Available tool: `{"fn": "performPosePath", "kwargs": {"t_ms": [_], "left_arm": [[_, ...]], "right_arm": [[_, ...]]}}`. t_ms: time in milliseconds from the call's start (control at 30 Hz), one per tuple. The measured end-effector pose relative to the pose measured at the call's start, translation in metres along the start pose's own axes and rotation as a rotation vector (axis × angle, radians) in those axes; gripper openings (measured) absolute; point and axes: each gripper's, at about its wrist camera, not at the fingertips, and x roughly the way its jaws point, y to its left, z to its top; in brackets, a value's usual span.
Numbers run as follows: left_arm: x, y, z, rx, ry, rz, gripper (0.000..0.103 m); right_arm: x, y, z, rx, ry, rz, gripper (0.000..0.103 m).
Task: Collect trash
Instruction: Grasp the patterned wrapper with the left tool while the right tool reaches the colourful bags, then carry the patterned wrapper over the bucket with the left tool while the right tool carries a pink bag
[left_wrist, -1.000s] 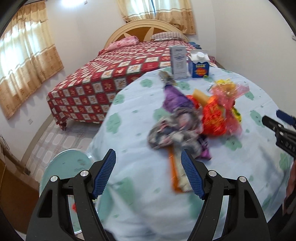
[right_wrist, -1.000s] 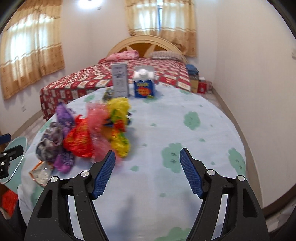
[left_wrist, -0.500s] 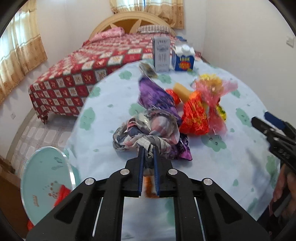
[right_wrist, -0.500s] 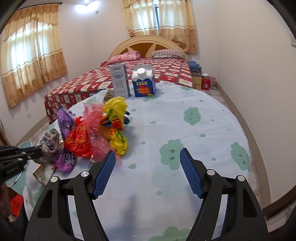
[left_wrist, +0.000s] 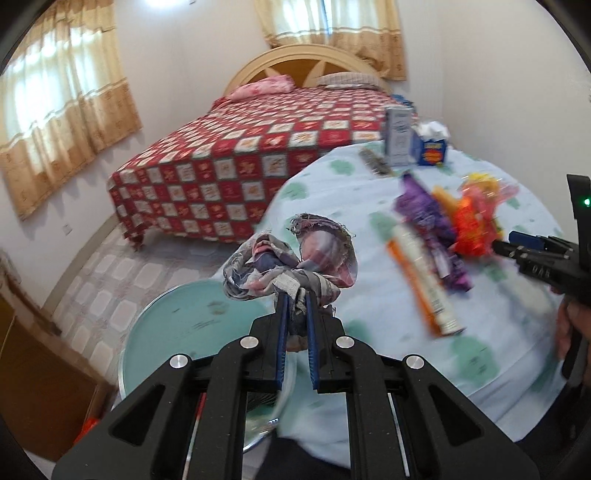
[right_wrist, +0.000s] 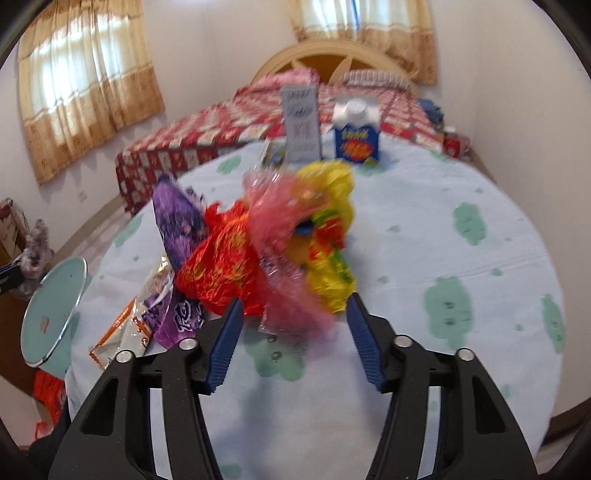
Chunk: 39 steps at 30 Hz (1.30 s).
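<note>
My left gripper (left_wrist: 296, 299) is shut on a crumpled grey, pink and plaid rag (left_wrist: 291, 254), held in the air past the table's left edge above a teal bin lid (left_wrist: 192, 332). In the right wrist view my right gripper (right_wrist: 293, 325) is at the wrapper pile with its jaws closing. A pink wrapper (right_wrist: 284, 254) sits between them, a red wrapper (right_wrist: 221, 266) by the left fingertip and a yellow wrapper (right_wrist: 332, 236) by the right one. The pads are not visibly pressing on anything. A purple wrapper (right_wrist: 177, 214) and a flat orange-and-white wrapper (right_wrist: 122, 332) lie to the left.
A grey box (right_wrist: 301, 122) and a blue carton (right_wrist: 356, 136) stand at the far side of the round table (right_wrist: 443, 258). A bed with a red patchwork cover (left_wrist: 240, 162) is behind. The teal lid (right_wrist: 55, 310) stands by the table's left edge.
My left gripper shut on the rag, lifted it off the pile and carried it left over the teal lid. My right gripper moved up to the wrappers and its jaws narrowed.
</note>
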Motion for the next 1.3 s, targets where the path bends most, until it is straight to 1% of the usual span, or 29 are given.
{"fn": "performPosePath", "kwargs": {"t_ms": [33,67,100,200,367,600,767,1033,1300], "left_arm": [[0.001,0.01,-0.005,-0.01,0.009,0.011,0.01],[0.001,0.015,-0.008,-0.014,0.012,0.015,0.01],[0.001,0.022,-0.012,-0.021,0.015,0.023,0.01],[0.0,0.037,-0.021,-0.044,0.026,0.028,0.01],[-0.005,0.048,-0.022,-0.07,0.014,0.034,0.01],[-0.021,0.054,-0.019,-0.07,-0.036,0.067,0.01],[-0.026,0.064,-0.022,-0.083,-0.047,0.096,0.01],[-0.025,0.081,-0.03,-0.117,-0.04,0.136,0.01],[-0.022,0.1,-0.038,-0.164,-0.027,0.18,0.01]], "right_arm": [[0.004,0.0,0.001,0.002,0.018,0.004,0.024],[0.007,0.0,0.0,0.003,0.035,0.013,0.021],[0.007,0.002,-0.001,-0.004,0.034,0.014,0.02],[0.002,0.008,-0.003,-0.025,0.023,0.015,0.011],[-0.018,0.018,-0.004,-0.047,-0.031,-0.004,0.009],[-0.044,0.039,0.007,-0.098,-0.098,-0.003,0.009],[-0.047,0.054,0.017,-0.12,-0.109,0.038,0.009],[-0.039,0.098,0.026,-0.19,-0.107,0.117,0.009],[-0.029,0.142,0.026,-0.252,-0.097,0.172,0.009]]}}
